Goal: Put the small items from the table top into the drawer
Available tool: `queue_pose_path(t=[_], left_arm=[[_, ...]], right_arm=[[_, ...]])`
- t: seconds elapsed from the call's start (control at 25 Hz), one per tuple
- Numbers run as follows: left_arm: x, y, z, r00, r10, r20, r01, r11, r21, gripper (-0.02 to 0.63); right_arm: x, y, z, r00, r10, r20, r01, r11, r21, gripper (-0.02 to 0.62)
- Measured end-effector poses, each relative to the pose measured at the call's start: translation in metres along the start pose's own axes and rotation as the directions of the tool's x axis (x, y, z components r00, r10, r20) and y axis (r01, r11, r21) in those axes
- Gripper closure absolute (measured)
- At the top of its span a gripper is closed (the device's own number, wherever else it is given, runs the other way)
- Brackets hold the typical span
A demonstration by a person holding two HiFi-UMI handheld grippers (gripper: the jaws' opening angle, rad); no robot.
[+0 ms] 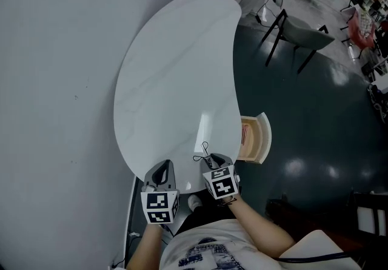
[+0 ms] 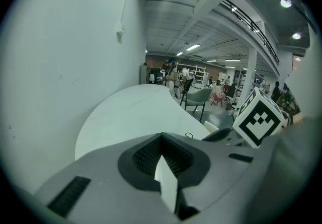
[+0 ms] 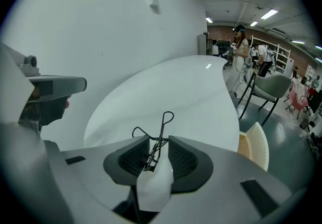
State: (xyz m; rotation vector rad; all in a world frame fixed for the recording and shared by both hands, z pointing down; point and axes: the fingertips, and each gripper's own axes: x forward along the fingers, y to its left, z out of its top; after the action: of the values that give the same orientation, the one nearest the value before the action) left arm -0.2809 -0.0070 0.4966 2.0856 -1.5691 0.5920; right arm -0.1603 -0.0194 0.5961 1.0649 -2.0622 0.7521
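Observation:
A black wire eyelash curler (image 3: 160, 132) sticks out from between the pads of my right gripper (image 3: 153, 143), which is shut on it over the near end of the white table (image 1: 176, 68). In the head view the curler (image 1: 203, 151) pokes forward of the right gripper (image 1: 213, 159), close to the table's right edge. The wooden drawer (image 1: 254, 138) stands pulled out just right of that edge; something reddish lies inside it. My left gripper (image 1: 160, 170) hovers beside the right one over the near table edge, its jaws (image 2: 161, 140) closed together with nothing between them.
A grey wall runs along the table's left side. A grey chair (image 1: 300, 32) with black legs stands on the dark floor beyond the drawer. More furniture and people are far off at the back of the hall. My torso is right at the table's near end.

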Motion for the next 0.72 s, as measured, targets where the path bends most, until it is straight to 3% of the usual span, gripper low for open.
queue_pose_path(t=[0.24, 0.72], left_arm=[[-0.042, 0.003, 0.003, 0.998, -0.002, 0.056, 0.001, 1.000, 0.020, 0.586], [-0.105, -0.024, -0.017, 0.992, -0.051, 0.115, 0.049, 0.999, 0.024, 0.586]], right_arm=[[-0.039, 0.025, 0.016, 0.996, -0.027, 0.087, 0.028, 1.000, -0.009, 0.465], [-0.131, 0.057, 0.012, 0.971, -0.093, 0.222, 0.092, 0.996, 0.013, 0.465]])
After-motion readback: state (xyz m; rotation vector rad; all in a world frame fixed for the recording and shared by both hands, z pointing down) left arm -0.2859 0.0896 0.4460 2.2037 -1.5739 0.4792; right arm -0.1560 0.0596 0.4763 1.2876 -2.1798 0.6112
